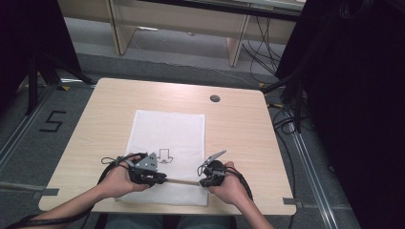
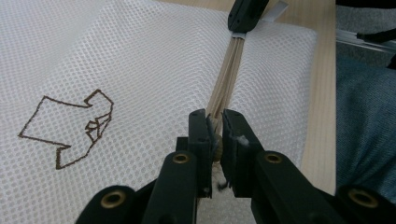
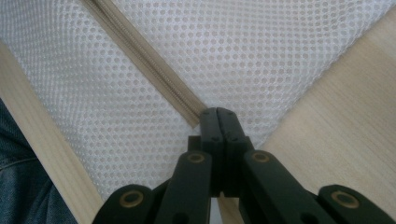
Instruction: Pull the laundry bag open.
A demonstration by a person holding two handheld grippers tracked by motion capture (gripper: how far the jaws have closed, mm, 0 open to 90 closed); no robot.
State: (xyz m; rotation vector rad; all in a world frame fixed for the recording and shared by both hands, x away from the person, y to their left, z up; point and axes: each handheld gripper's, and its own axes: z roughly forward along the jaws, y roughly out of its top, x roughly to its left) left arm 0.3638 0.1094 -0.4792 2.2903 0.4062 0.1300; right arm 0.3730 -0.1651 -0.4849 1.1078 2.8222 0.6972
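Note:
A white mesh bag (image 1: 167, 133) lies flat on the wooden table (image 1: 239, 129), with a brown arrow-like outline (image 2: 70, 126) printed on it. A beige zipper (image 1: 182, 181) runs along its near edge. My left gripper (image 1: 160, 179) (image 2: 215, 122) is shut on the small brass zipper pull (image 2: 217, 145). My right gripper (image 1: 203, 182) (image 3: 218, 113) is shut on the zipper's end (image 3: 187, 109) at the bag's near right corner. In the left gripper view the taut zipper (image 2: 226, 74) leads up to the right gripper (image 2: 243, 16).
A round cable hole (image 1: 215, 98) sits near the table's far edge. The person's lap in blue jeans (image 2: 366, 135) is just past the near edge. Beyond the table stand wooden shelf legs (image 1: 236, 45) and loose cables (image 1: 265, 52); black curtains flank both sides.

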